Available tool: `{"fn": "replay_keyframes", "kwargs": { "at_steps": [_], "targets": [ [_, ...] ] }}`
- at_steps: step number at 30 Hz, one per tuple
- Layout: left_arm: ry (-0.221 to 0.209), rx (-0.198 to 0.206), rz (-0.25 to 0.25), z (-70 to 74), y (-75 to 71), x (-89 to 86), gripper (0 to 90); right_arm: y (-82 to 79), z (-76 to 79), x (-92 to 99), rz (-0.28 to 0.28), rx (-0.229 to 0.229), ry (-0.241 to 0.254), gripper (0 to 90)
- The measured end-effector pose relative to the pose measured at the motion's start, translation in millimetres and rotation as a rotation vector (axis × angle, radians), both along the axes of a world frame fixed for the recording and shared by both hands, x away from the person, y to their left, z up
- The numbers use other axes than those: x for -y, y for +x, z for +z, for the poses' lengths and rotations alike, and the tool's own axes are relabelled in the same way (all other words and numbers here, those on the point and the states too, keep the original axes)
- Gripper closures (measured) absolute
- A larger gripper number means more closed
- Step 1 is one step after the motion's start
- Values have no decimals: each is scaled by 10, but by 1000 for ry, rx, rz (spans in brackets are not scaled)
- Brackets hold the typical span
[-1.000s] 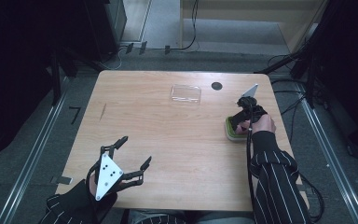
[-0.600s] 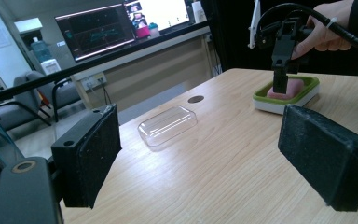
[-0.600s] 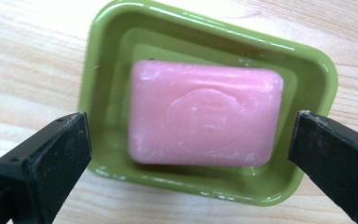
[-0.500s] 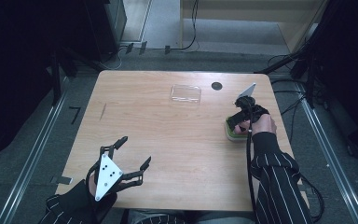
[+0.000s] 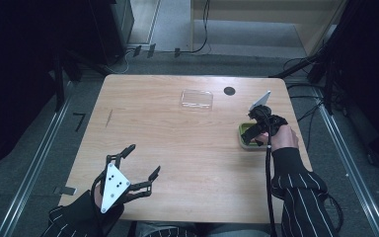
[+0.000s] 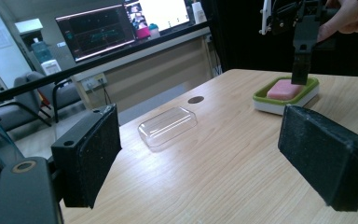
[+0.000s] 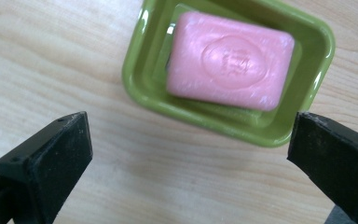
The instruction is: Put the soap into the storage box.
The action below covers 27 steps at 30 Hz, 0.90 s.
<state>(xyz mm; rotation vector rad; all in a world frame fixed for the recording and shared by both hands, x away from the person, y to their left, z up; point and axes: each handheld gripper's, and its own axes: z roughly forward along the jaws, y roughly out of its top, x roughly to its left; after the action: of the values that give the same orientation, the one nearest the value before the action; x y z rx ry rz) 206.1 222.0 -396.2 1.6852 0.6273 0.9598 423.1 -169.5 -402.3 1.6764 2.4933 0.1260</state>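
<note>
A pink soap bar point(image 7: 230, 60) lies in a green dish point(image 7: 140, 88) at the table's right side. Directly above it hangs my right gripper point(image 7: 189, 140), pointing down; its jaws have just been opening and now stand wide, with nothing between them. In the left gripper view, the soap point(image 6: 283, 88) sits in the dish point(image 6: 279, 105) under the right gripper point(image 6: 300, 70). From above, the right gripper point(image 5: 252, 132) hovers over the dish point(image 5: 244, 143). My left gripper point(image 5: 144, 159) stands open and empty near the table's front left, its jaws point(image 6: 205, 158) facing across the table.
A clear plastic lid point(image 5: 197, 98) lies at the far middle of the table, with a dark round hole point(image 5: 229, 91) just right of it. The lid point(image 6: 168, 126) rests flat on the wood. Cables and dark equipment surround the table.
The right hand has lifted slightly above the dish. The left hand and the lid have stayed where they were.
</note>
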Motion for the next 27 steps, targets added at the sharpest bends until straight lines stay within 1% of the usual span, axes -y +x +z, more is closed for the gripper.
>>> {"fn": "replay_keyframes", "kwargs": {
  "at_steps": [2, 15, 16, 18, 19, 21, 22, 27],
  "targets": [
    [-4, 2, 3, 0, 1, -1, 136, -44, 14, -16, 13, -2, -5, 2],
    [8, 2, -3, 3, 0, 0, 136, -368, 112, -91, 86, 12, -24, 11],
    [6, 2, -4, 1, 1, 2, 136, -398, 116, -102, 81, 9, -26, 11],
    [5, 2, -5, 0, 1, 5, 136, -422, 117, -104, 90, 10, -30, 11],
    [6, 3, -6, 0, 1, 5, 136, -480, 110, -115, 101, 8, -32, 11],
    [7, 2, -5, 1, 1, 3, 136, -520, 99, -119, 113, 10, -38, 11],
    [8, 2, -6, 1, 1, 3, 136, -544, 95, -126, 109, 10, -41, 11],
    [8, 3, -5, 0, 1, 7, 136, -641, 53, -124, 131, 6, -53, 11]
  ]
}}
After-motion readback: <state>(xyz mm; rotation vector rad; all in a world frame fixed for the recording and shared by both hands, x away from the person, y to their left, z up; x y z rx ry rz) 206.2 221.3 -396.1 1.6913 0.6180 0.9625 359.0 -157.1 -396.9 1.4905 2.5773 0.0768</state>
